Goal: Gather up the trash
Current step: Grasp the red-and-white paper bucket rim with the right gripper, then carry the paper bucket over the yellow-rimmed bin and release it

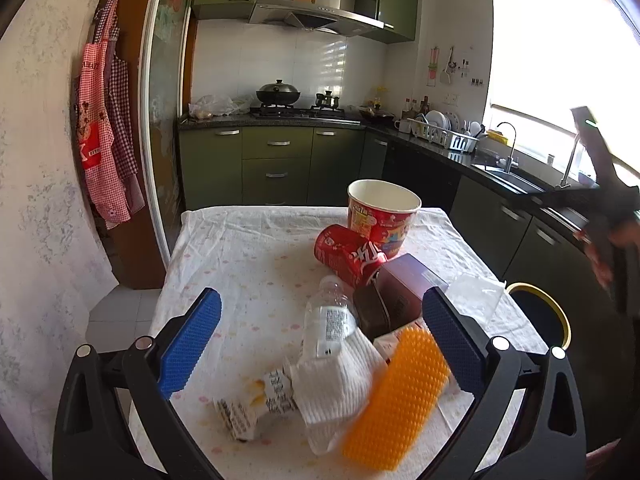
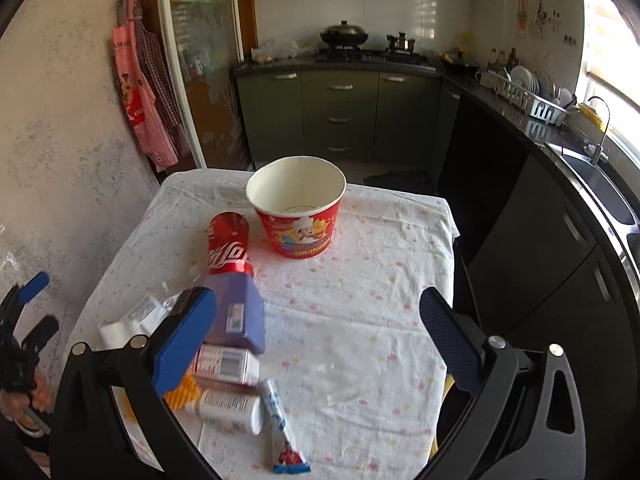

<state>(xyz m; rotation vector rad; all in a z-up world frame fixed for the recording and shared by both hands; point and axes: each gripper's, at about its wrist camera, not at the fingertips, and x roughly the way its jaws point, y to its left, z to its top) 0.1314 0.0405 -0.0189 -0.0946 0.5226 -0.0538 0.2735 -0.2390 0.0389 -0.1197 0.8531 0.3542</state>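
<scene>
A white-clothed table [image 1: 248, 248] holds trash. A red paper bucket [image 1: 382, 216] [image 2: 298, 216] stands upright at the far side. A red cola can [image 1: 350, 254] [image 2: 229, 246] lies on its side before it. A purple box [image 1: 404, 292] [image 2: 240, 312] lies nearer. A clear plastic bottle [image 1: 330, 320], a crumpled wrapper [image 1: 252, 400], a white cloth [image 1: 340, 384] and an orange brush [image 1: 400, 396] lie between my left gripper's [image 1: 320, 344] open jaws. My right gripper [image 2: 320, 332] is open and empty above small white bottles [image 2: 226, 362] and a blue-red wrapper [image 2: 282, 432]. A clear plastic bag [image 2: 340, 360] lies under it.
A yellow-rimmed dark bin [image 1: 540, 316] stands by the table's right side. Green kitchen cabinets [image 1: 276, 160], a stove with a wok [image 1: 278, 94], a dish rack [image 1: 444, 132] and a sink [image 1: 508, 176] lie beyond. Aprons [image 1: 106, 120] hang on the left wall.
</scene>
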